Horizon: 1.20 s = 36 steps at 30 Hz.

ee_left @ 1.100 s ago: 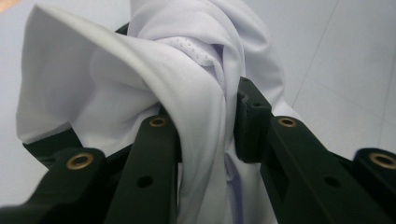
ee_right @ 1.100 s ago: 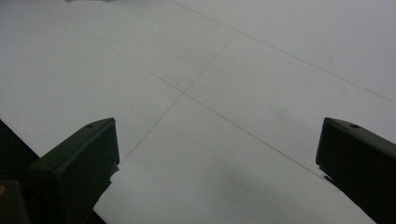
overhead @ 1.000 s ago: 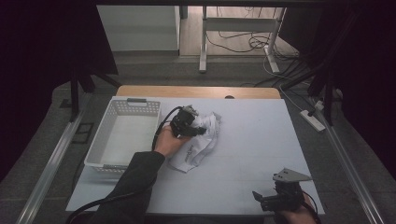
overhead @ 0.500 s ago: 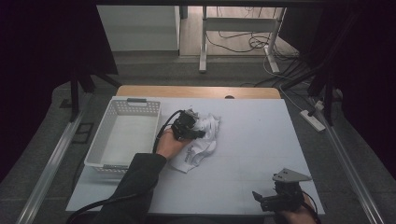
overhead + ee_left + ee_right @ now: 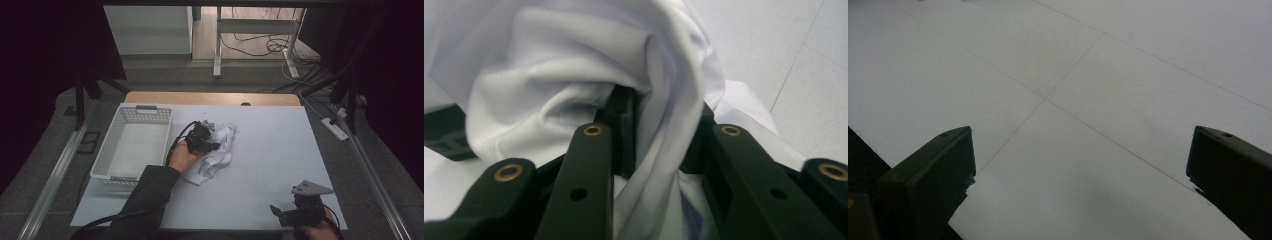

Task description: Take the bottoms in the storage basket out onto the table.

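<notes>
Right, the left gripper (image 5: 204, 138) sits mid-bench, buried in a crumpled white cloth (image 5: 216, 155), and the left hand (image 5: 183, 156) grips it from behind, a dark sleeve trailing back toward the near edge. In the left gripper view the cloth (image 5: 574, 85) bunches up right between the jaws, a thick fold pinched in the narrow gap between them, fabric spilling over both sides. The cloth lies on the bench (image 5: 280, 150) just beside the white basket (image 5: 131, 147), which stands at the left side with its perforated walls upright. Over at the near right corner, the right gripper (image 5: 280, 216) hangs low above the bench, well apart from the cloth, grey plate on top. In the right gripper view its jaws stand wide, bare white bench surface (image 5: 1088, 100) between them, nothing held.
</notes>
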Available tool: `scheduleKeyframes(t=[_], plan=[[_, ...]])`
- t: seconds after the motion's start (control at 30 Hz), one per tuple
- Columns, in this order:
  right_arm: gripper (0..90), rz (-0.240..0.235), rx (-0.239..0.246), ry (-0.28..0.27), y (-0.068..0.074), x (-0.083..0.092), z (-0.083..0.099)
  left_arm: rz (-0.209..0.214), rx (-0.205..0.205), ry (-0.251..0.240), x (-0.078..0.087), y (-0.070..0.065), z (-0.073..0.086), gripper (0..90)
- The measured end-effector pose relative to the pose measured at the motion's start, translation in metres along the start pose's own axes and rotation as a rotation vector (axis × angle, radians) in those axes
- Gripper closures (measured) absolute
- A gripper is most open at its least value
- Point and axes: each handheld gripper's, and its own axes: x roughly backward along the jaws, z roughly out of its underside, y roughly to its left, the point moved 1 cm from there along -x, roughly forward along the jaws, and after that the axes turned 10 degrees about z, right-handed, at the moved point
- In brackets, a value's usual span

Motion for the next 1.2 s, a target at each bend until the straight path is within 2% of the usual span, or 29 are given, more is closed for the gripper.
scheduleKeyframes(t=[0.13,0.3,0.53,0.7,0.83,1.0,1.2], plan=[[0.0,-0.001,0.003,0.0,0.0,0.0,0.0,0.008,-0.01,-0.016,-0.005,-0.001,0.003,72.3],[0.0,-0.001,0.005,0.003,0.0,0.0,0.0,0.0,-0.024,0.001,-0.005,-0.003,0.001,69.6],[0.0,-0.003,0.004,0.002,0.0,0.0,0.0,0.031,0.02,-0.011,-0.001,0.001,-0.001,64.4],[0.0,-0.005,0.006,0.002,0.0,0.0,0.0,0.024,0.005,-0.008,0.002,-0.001,-0.004,58.7],[0.0,-0.006,0.005,0.0,0.0,0.0,0.0,0.016,-0.003,-0.013,0.007,-0.003,-0.006,55.2],[0.0,-0.006,0.006,0.0,0.001,0.0,0.0,0.018,0.014,-0.012,0.015,-0.003,-0.01,51.3],[0.0,-0.005,0.008,0.004,0.001,0.0,0.0,0.011,0.0,-0.01,0.025,-0.006,-0.012,48.1]])
